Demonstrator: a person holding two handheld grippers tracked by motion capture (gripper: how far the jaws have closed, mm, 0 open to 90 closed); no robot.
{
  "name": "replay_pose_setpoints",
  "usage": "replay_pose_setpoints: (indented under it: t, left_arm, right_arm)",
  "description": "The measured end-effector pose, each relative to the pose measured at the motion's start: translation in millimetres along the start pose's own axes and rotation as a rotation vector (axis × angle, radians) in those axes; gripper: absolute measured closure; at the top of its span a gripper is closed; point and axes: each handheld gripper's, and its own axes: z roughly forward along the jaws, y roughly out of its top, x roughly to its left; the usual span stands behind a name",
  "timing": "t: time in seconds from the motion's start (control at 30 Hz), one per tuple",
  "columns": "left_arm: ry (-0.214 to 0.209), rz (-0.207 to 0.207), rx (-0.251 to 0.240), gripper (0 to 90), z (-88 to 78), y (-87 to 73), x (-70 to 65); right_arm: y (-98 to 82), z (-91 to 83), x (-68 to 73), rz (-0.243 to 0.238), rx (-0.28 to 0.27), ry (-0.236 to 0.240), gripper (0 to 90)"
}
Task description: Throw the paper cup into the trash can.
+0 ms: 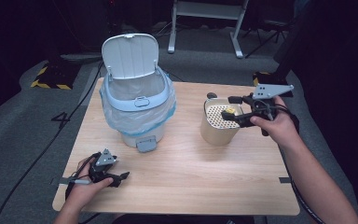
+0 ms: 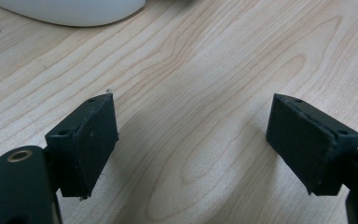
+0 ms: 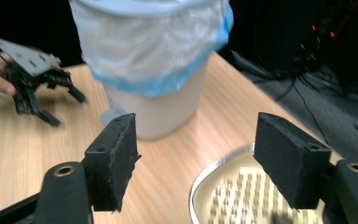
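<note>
- The wooden bench [image 1: 177, 186] carries a white pedal bin [image 1: 137, 100], lid up, with a plastic liner.
- Right of it stands a tan container [image 1: 219, 123] with a perforated insert.
- The right gripper [image 3: 196, 161] hangs over that container's rim, fingers parted, gripping nothing.
- The left gripper [image 2: 191, 140] rests low at the bench's near left corner, fingers wide and empty.

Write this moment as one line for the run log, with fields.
scene: pedal bin lid up, bag-lined | right gripper: open, over beige container, nothing between pads | left gripper: open, low over table, empty
</note>
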Motion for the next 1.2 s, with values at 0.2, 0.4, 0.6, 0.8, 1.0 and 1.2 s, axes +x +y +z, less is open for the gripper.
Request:
replay_pose_setpoints:
  t: [0.2, 0.4, 0.6, 0.8, 1.0, 1.2]
  left_arm:
    - [0.010, -0.025, -0.007, 18.2, -0.5, -0.3, -0.6]
    - [-0.004, -0.081, -0.047, 21.9, -4.1, -1.8, 3.2]
    - [0.007, -0.076, -0.054, 21.5, -5.7, -2.8, 4.9]
    - [0.025, -0.075, -0.039, 21.2, -5.8, -3.5, 3.4]
    - [0.036, -0.078, -0.031, 21.2, -5.9, -3.6, 2.7]
    - [0.034, -0.070, -0.024, 21.2, -5.3, -3.4, 2.6]
  right_arm:
    - [-41.6, -11.4, 4.4, 0.004, 0.044, -0.042, 30.4]
    - [-86.8, -12.7, 9.1, 0.031, 0.074, -0.049, 29.9]
    - [-130.3, -8.7, 11.1, 0.080, 0.131, -0.058, 29.4]
    - [-161.4, -8.3, 10.6, 0.110, 0.167, -0.090, 29.0]
    - [-186.8, -6.9, 11.5, 0.137, 0.193, -0.108, 28.6]
    - [-208.6, -5.9, 13.3, 0.149, 0.246, -0.105, 27.2]
